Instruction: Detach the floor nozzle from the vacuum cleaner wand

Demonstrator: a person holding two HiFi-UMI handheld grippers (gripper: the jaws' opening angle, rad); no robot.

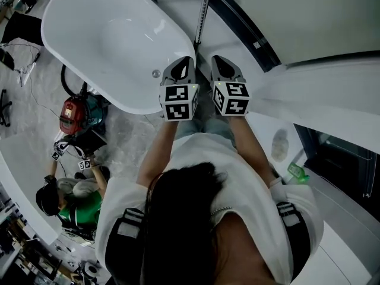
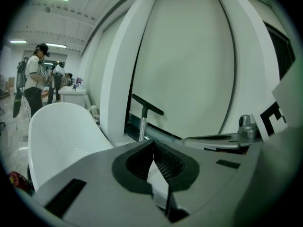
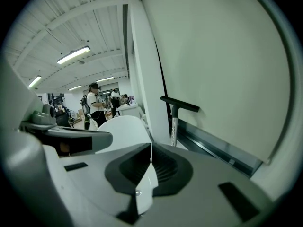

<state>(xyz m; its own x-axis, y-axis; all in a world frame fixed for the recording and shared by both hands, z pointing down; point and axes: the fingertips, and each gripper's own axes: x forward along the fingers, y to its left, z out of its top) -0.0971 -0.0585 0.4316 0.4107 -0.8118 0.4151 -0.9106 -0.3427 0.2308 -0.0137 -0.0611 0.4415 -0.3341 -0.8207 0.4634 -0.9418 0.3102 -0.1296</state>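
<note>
We hold the left gripper (image 1: 184, 64) and the right gripper (image 1: 221, 63) side by side, both closed on nothing, probably aimed for the approach. The silver metal vacuum wand (image 1: 202, 16) stands at the far wall, right of the white oval bathtub (image 1: 71, 5), with its flat black floor nozzle (image 3: 180, 104) not yet detached.

1. The vacuum cleaner wand (image 3: 173, 131) is a slim silver tube. It stands about upright just beside the white bathtub (image 3: 124, 126), in front of a pale wall panel (image 3: 222, 70).
2. The floor nozzle (image 3: 180, 104) is a narrow black bar. It sits crosswise on the wand's upper end, slightly tilted and still attached.
</note>
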